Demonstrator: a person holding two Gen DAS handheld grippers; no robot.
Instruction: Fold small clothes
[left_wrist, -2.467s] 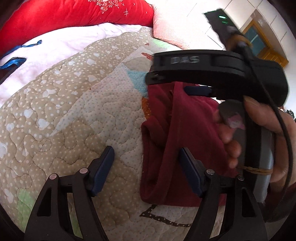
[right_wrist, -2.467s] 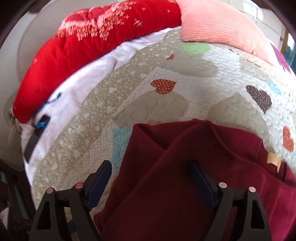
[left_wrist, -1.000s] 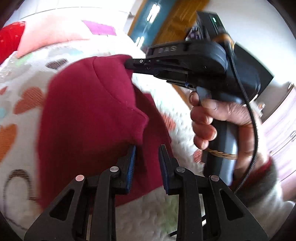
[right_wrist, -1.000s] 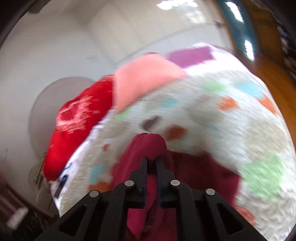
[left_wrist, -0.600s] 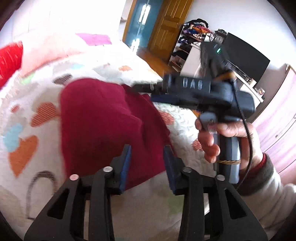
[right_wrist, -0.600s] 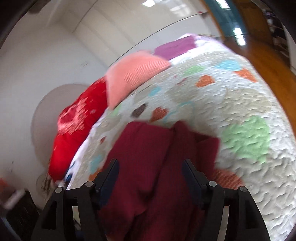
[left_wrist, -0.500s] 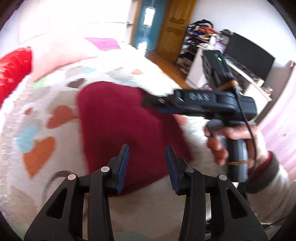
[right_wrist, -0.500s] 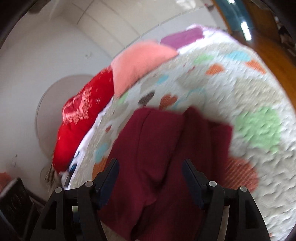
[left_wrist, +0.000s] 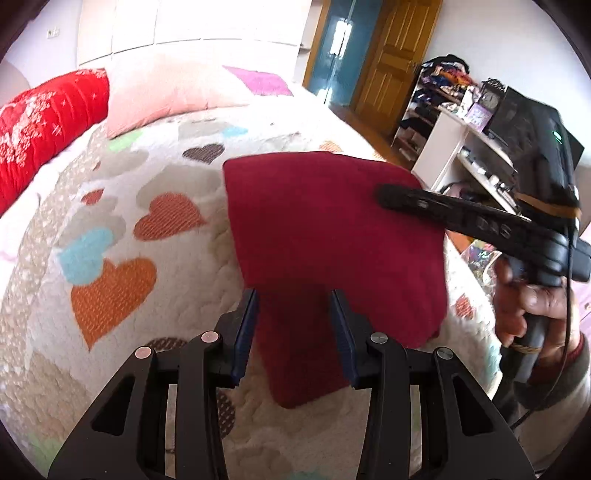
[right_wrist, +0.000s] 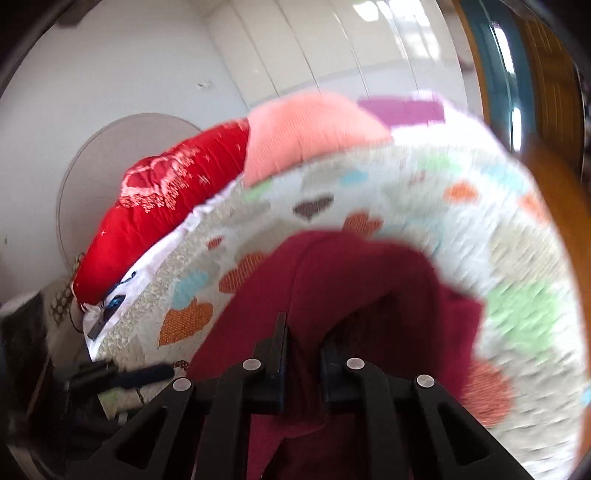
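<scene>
A dark red garment (left_wrist: 325, 221) lies folded on the heart-patterned quilt (left_wrist: 110, 258). My left gripper (left_wrist: 293, 332) is open above the garment's near edge, touching nothing. My right gripper (right_wrist: 303, 354) is shut on a fold of the garment (right_wrist: 351, 280), which bulges up ahead of its fingers. In the left wrist view the right gripper (left_wrist: 391, 194) reaches in from the right, held by a hand (left_wrist: 532, 306), over the garment's far right part.
A red pillow (left_wrist: 40, 122) and a pink pillow (left_wrist: 170, 92) lie at the head of the bed. A white shelf unit (left_wrist: 465, 147) stands past the bed's right edge. A wooden door (left_wrist: 391, 55) is behind. The quilt spreads to the left.
My left gripper has let go of the garment and opened. My right gripper opened briefly, then shut on a fold again. The garment now lies folded flatter on the quilt.
</scene>
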